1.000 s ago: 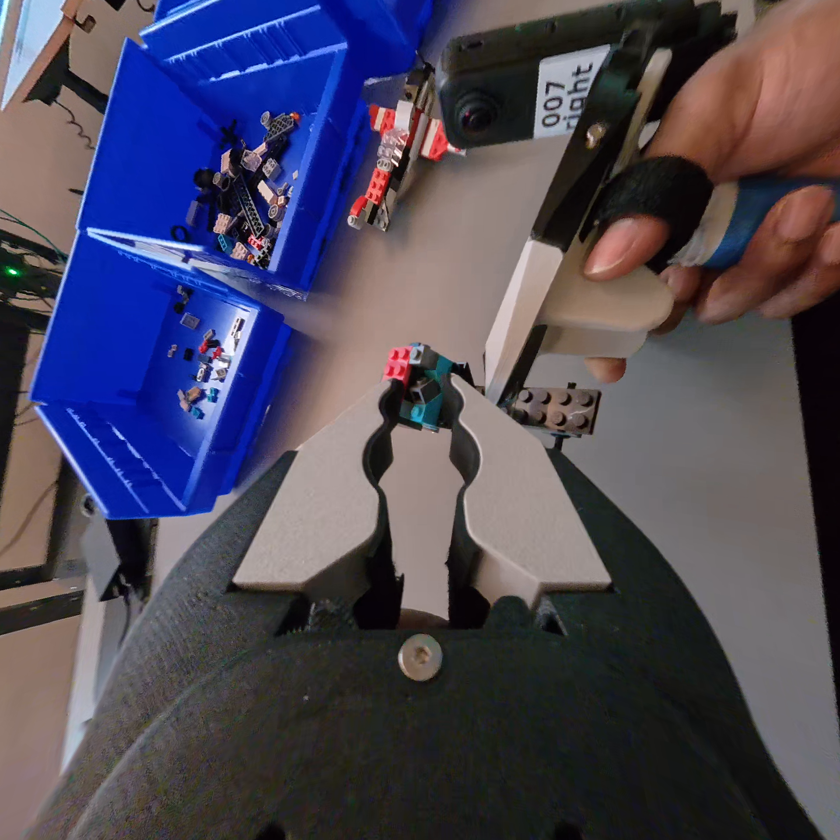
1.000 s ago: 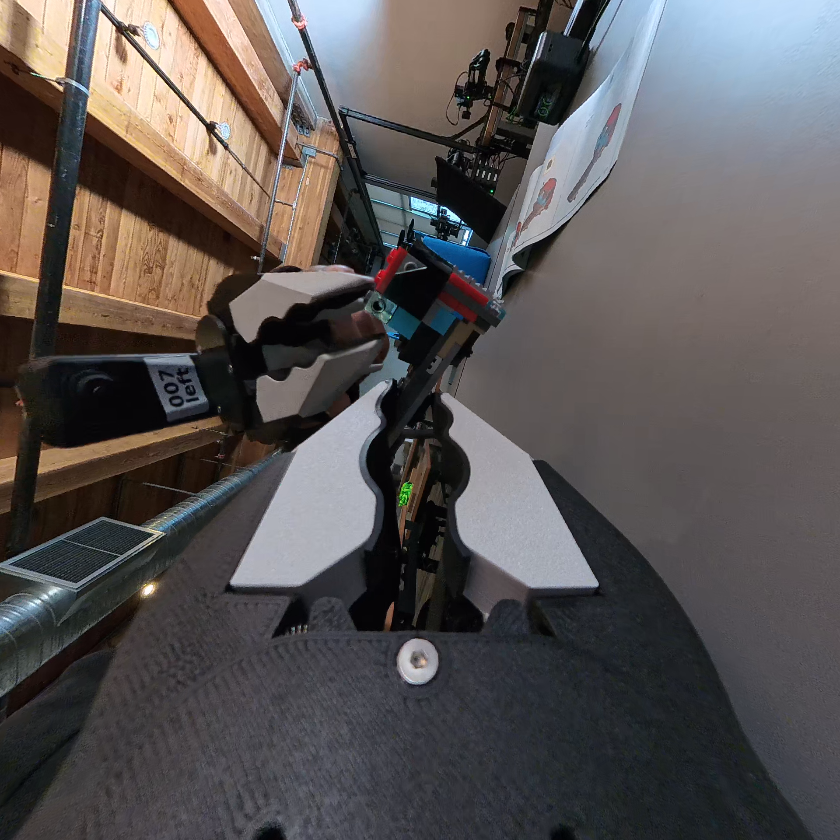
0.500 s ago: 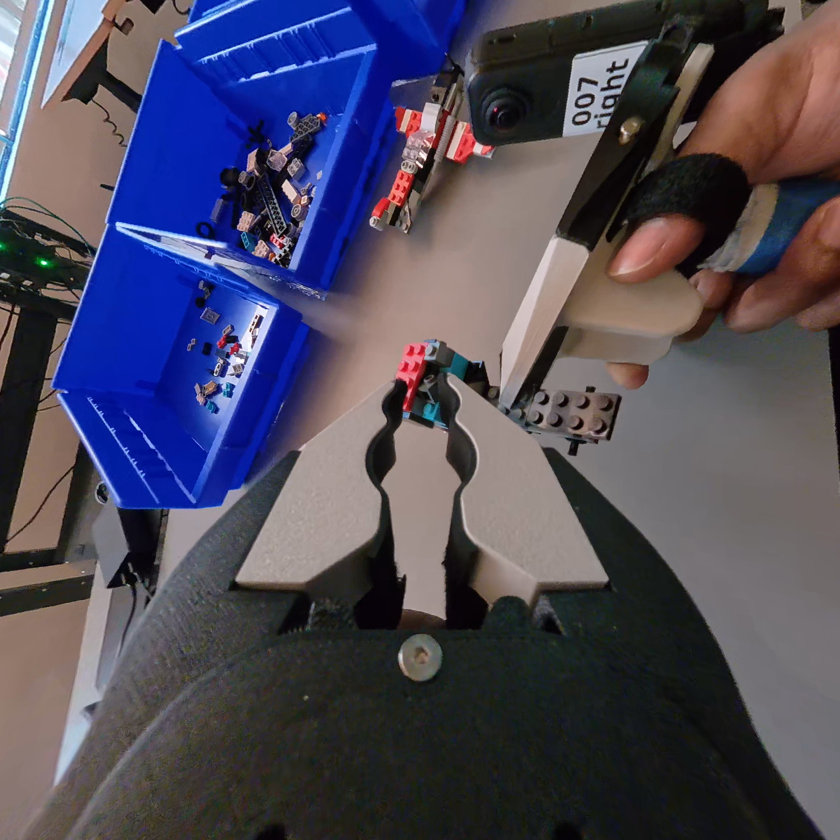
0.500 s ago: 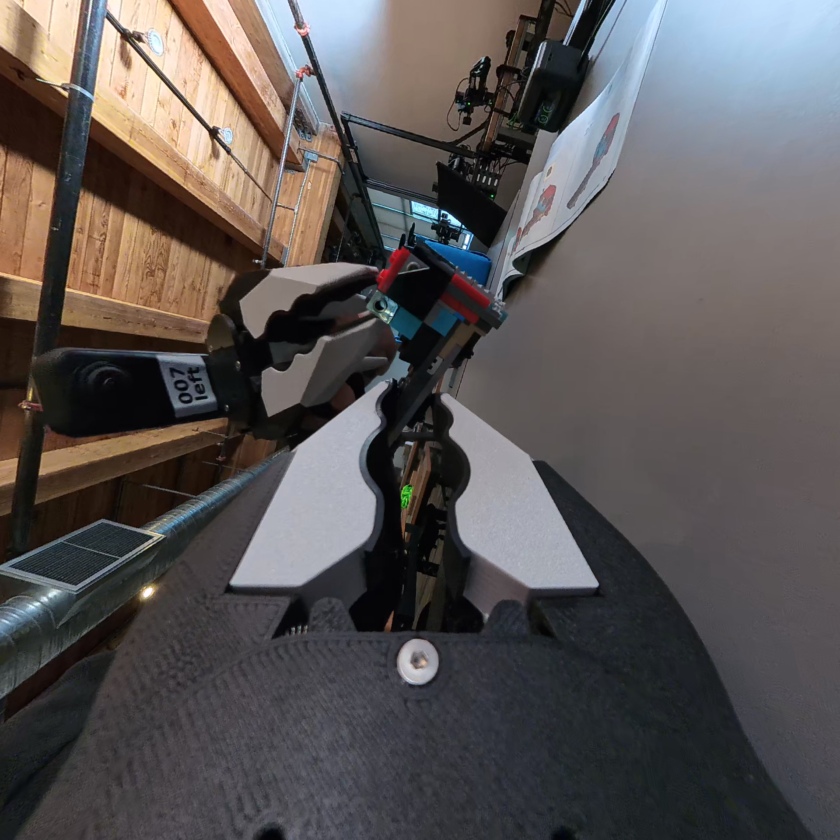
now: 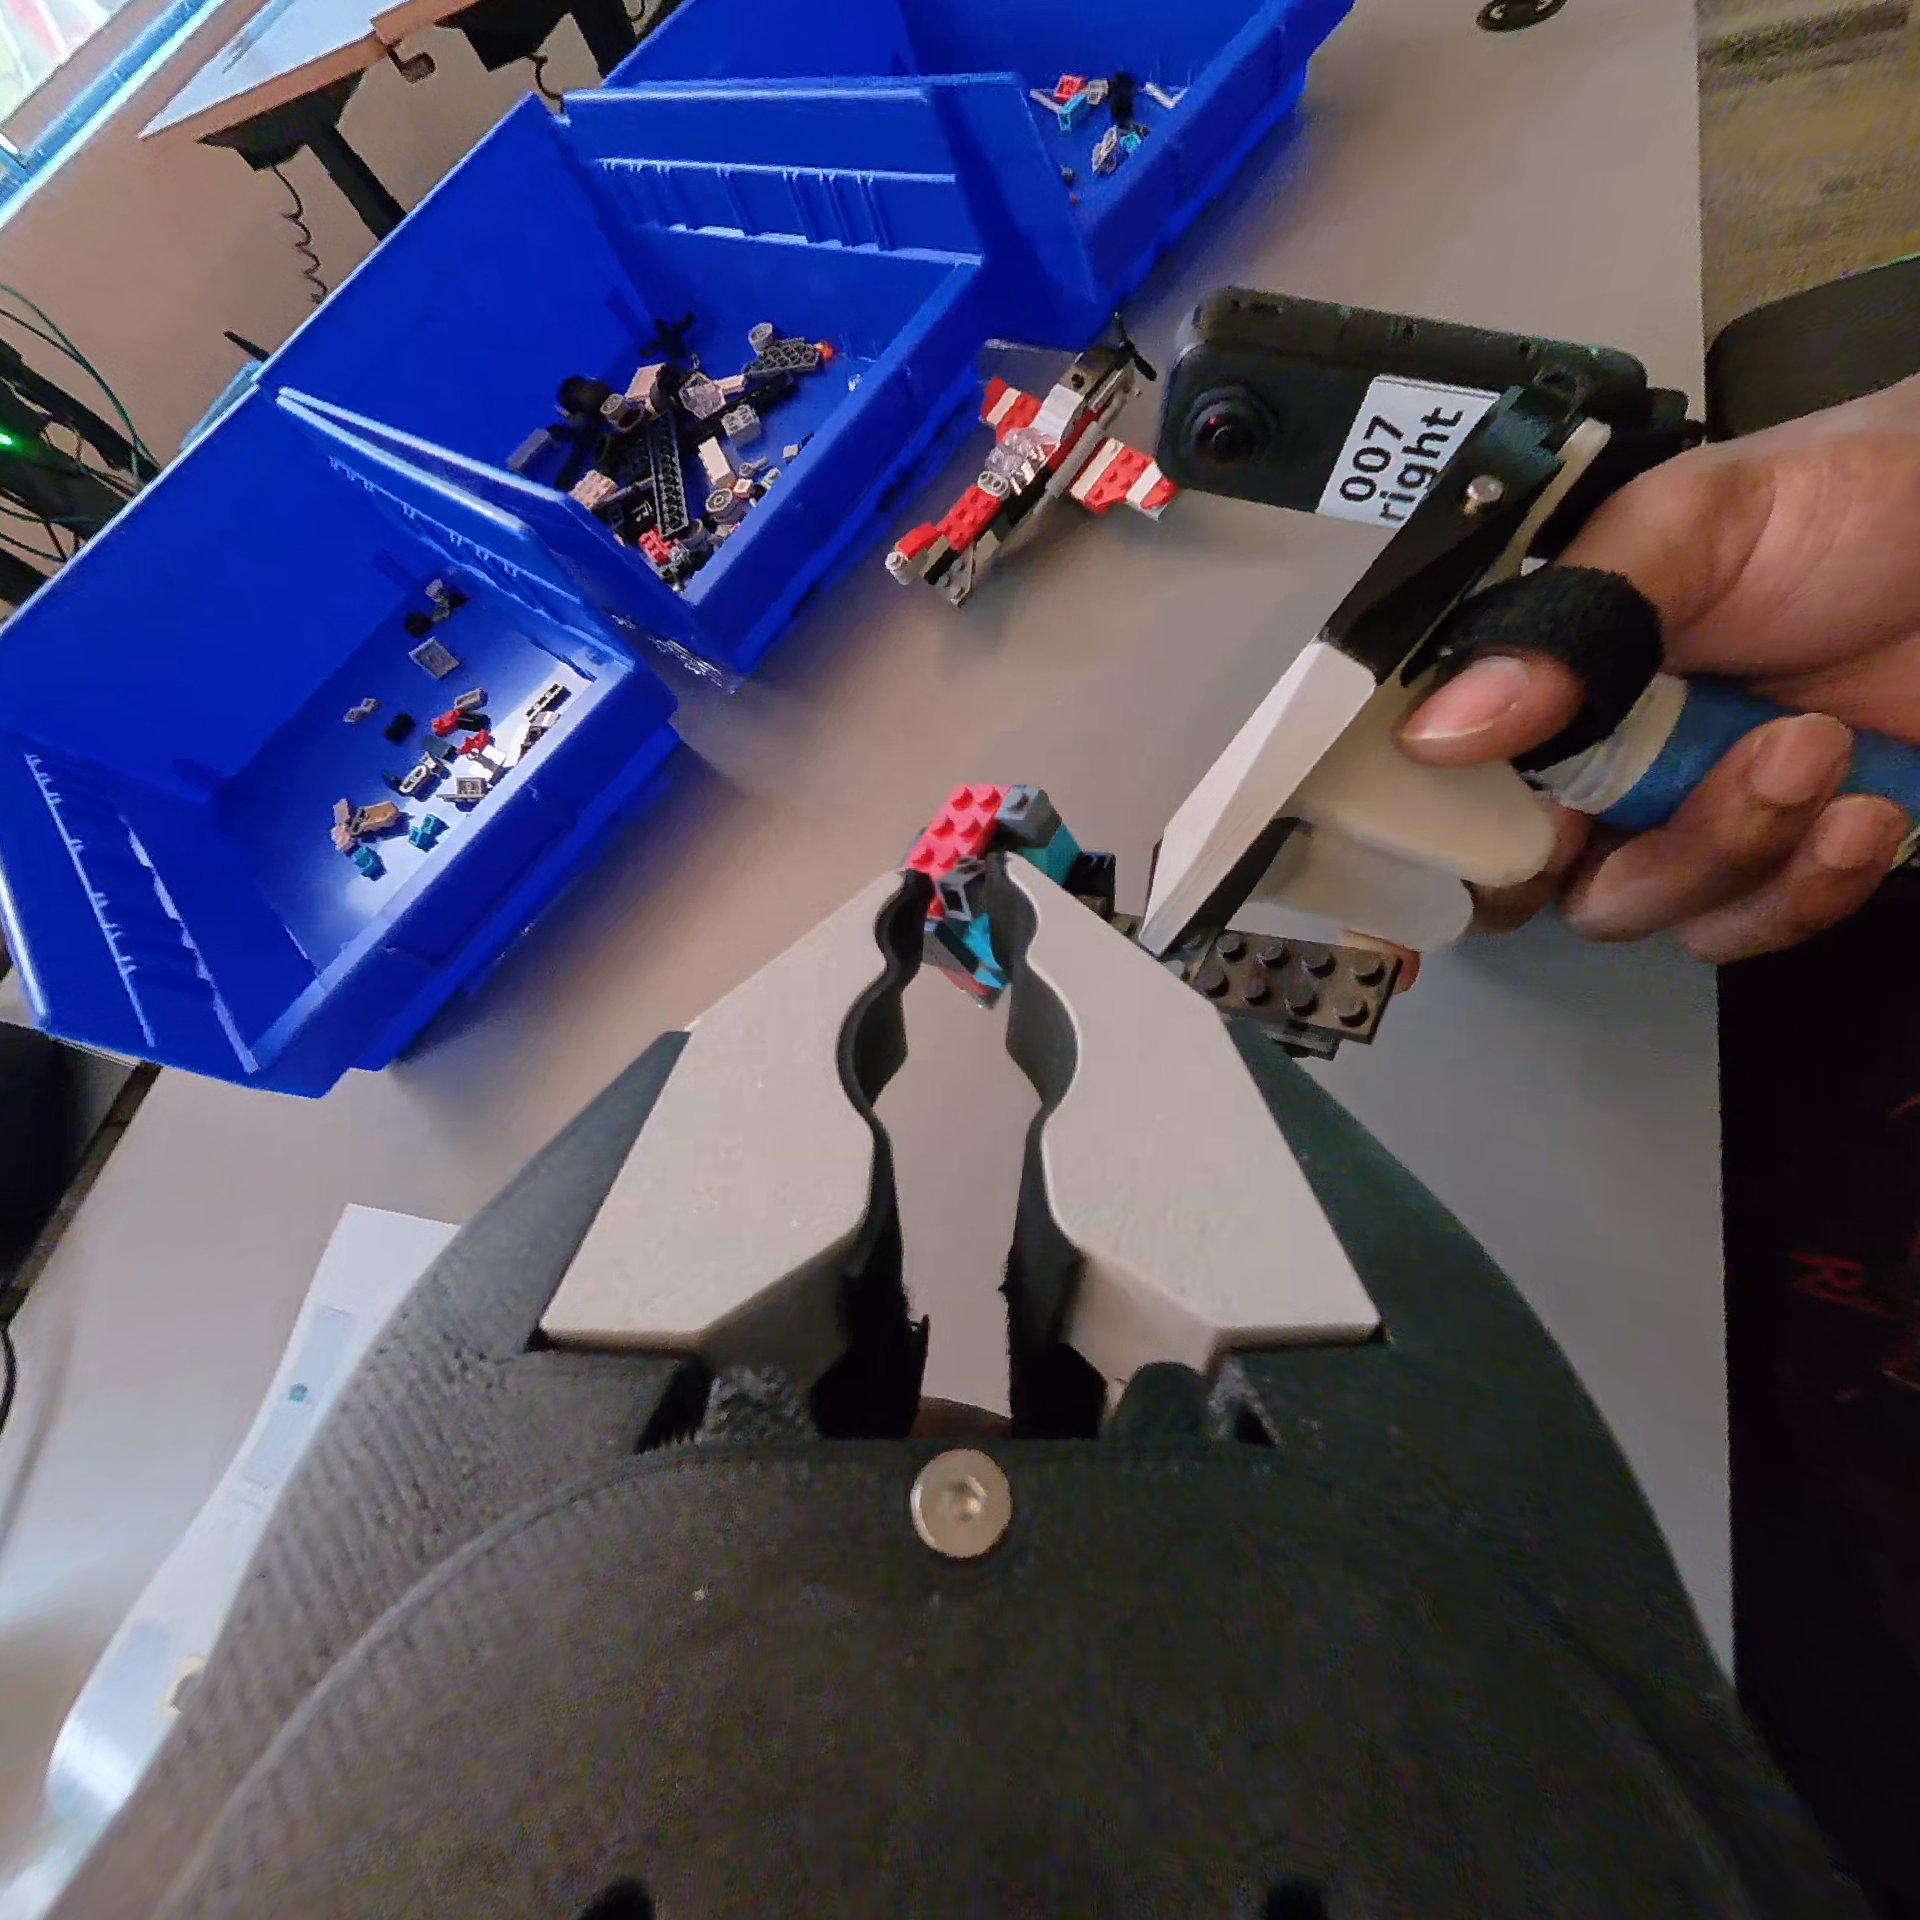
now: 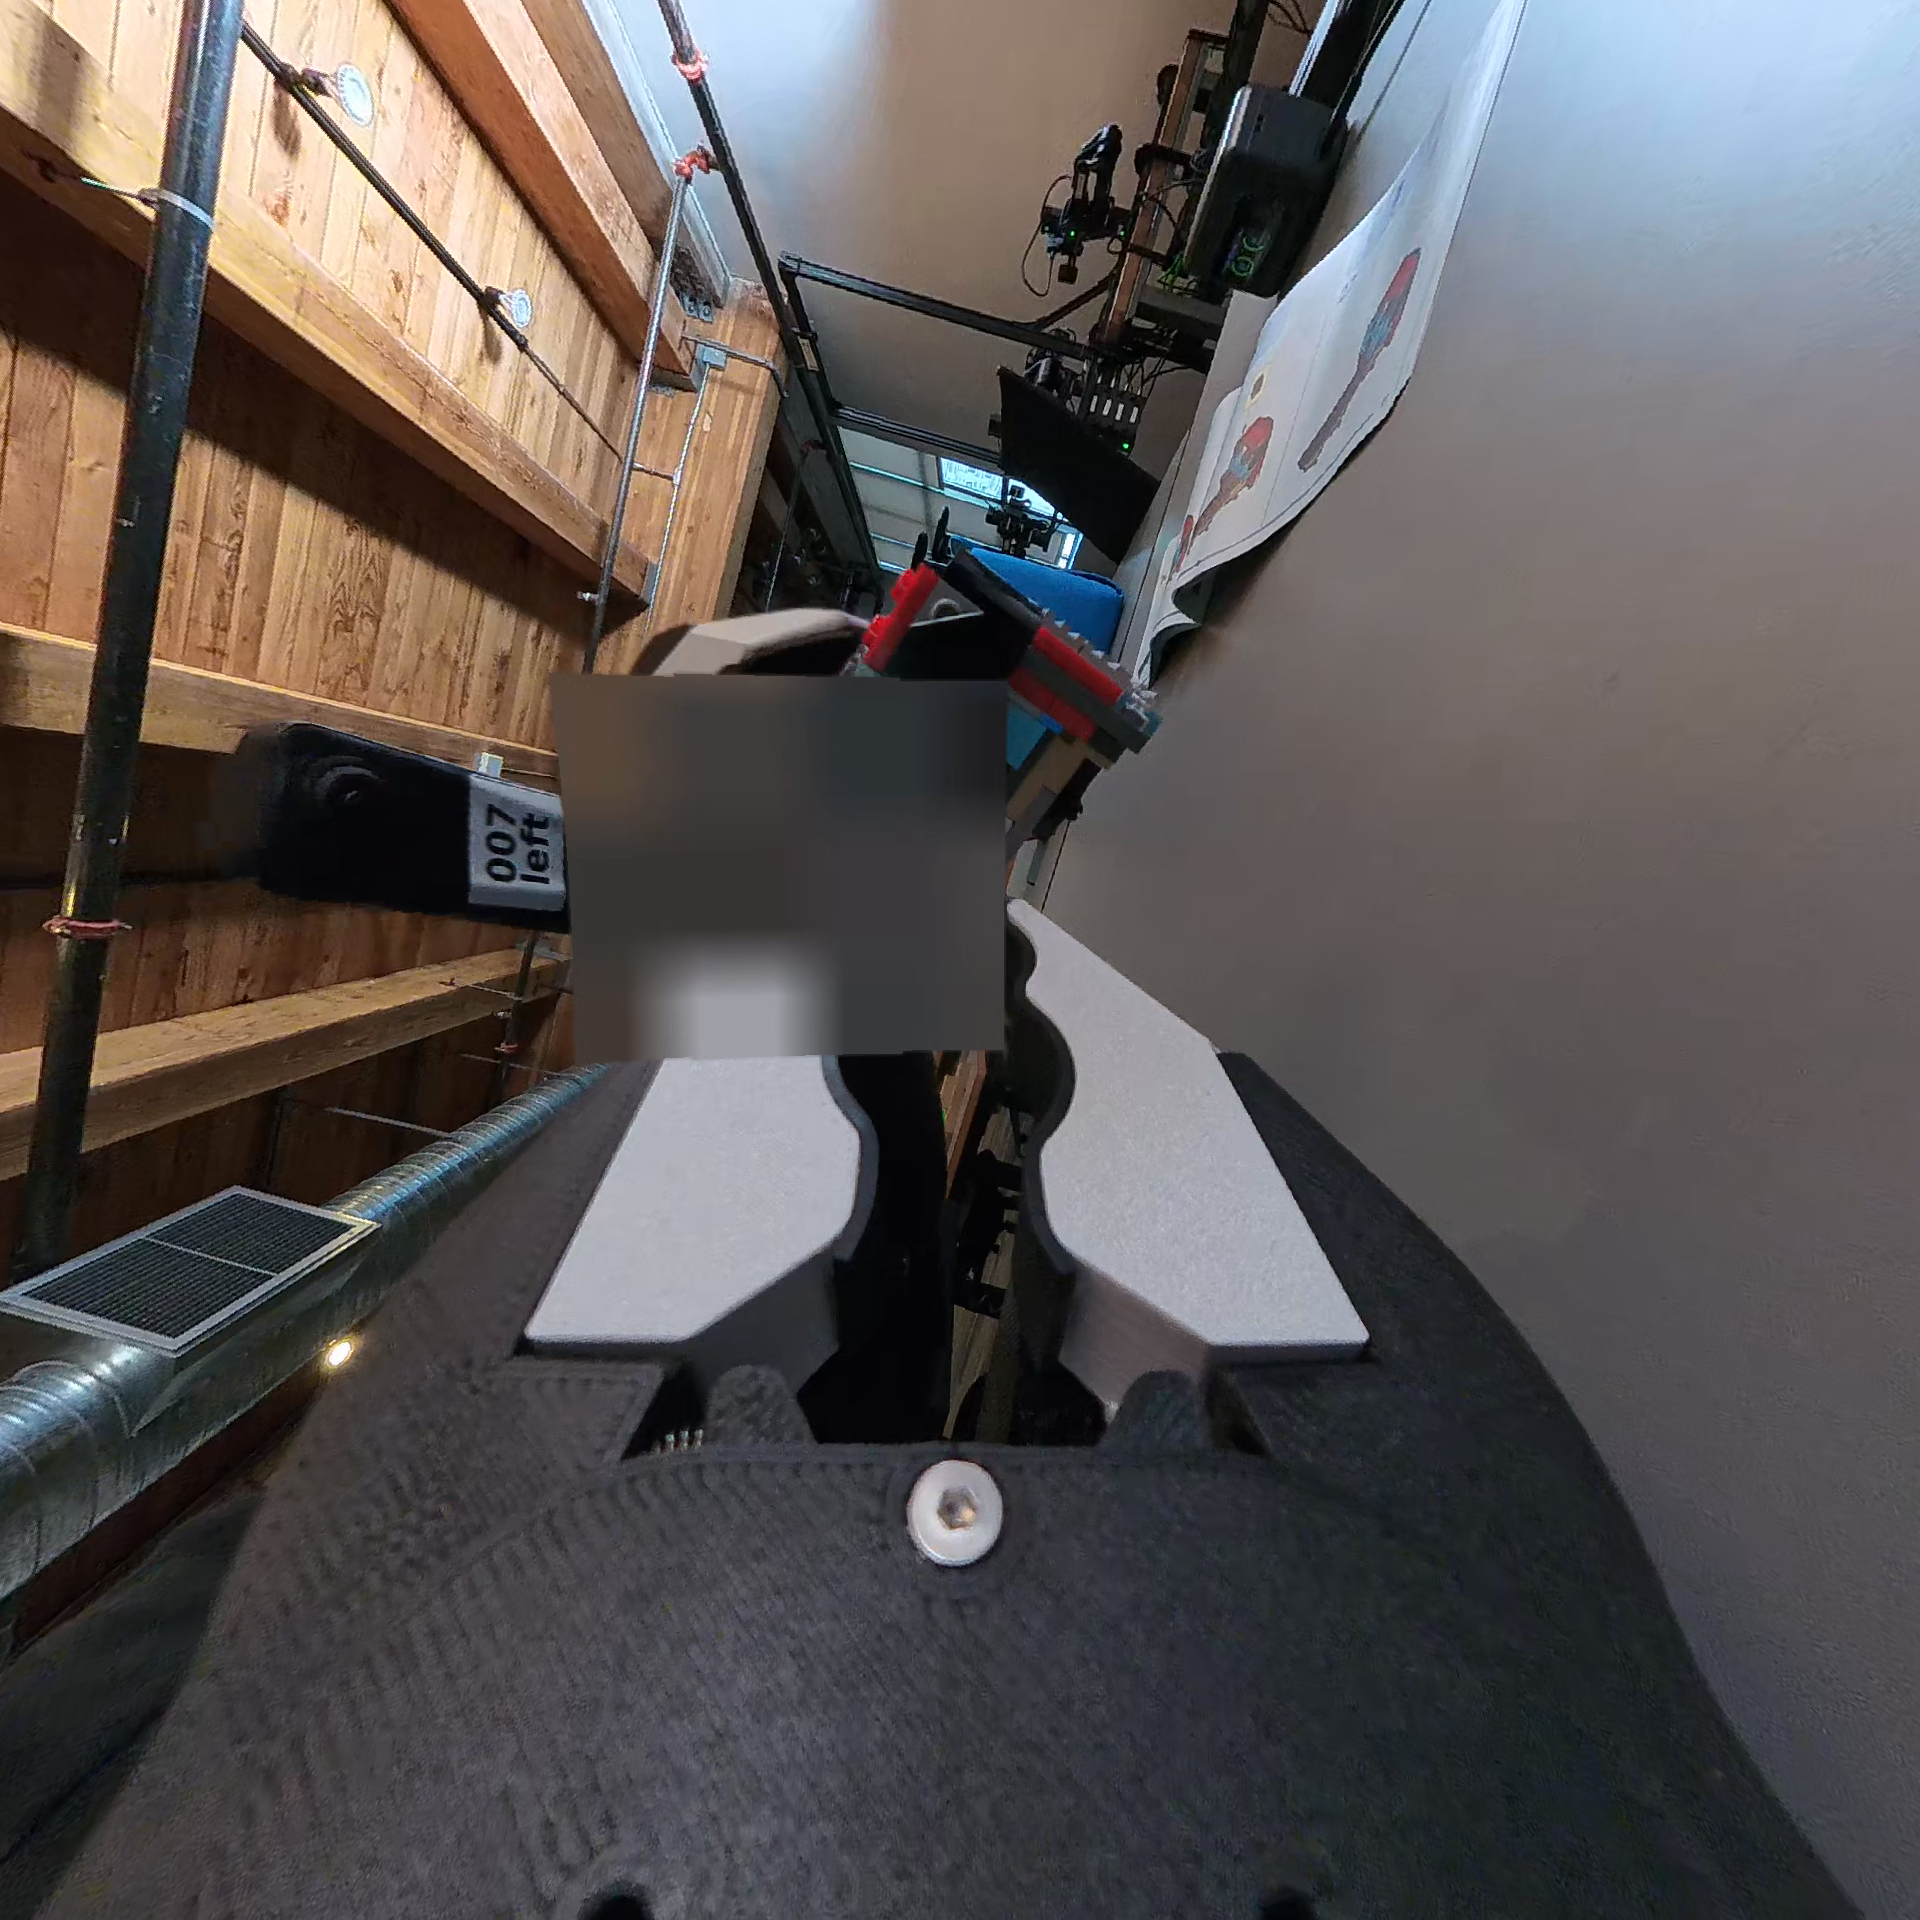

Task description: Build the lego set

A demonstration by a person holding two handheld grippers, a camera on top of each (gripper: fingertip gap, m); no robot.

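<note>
My left gripper (image 5: 966, 894) is shut on the red, teal and grey end of a small lego assembly (image 5: 977, 842), held above the grey table (image 5: 935, 665). My right gripper (image 5: 1169, 925), held by a hand, comes in from the right and is shut on the dark grey studded plate (image 5: 1294, 982) at the assembly's other end. In the right wrist view the assembly (image 6: 1049, 665) sits beyond my fingers (image 6: 1143, 1143), with the left gripper (image 6: 748, 634) on its left side. A blurred patch hides my right gripper's left fingertip there.
Three blue bins stand at the back left: one with small loose pieces (image 5: 436, 748), one with several dark pieces (image 5: 665, 457), one farther back (image 5: 1101, 104). A red and white lego plane (image 5: 1039, 468) lies beside them. An instruction sheet (image 6: 1320, 343) lies on the table. Across from one pair of fingers to the other is roughly 4 cm.
Both grippers have kept their hold on the assembly. The left gripper has turned, so the bins and table swing round in its view. In the right view the left gripper sits nearer.
</note>
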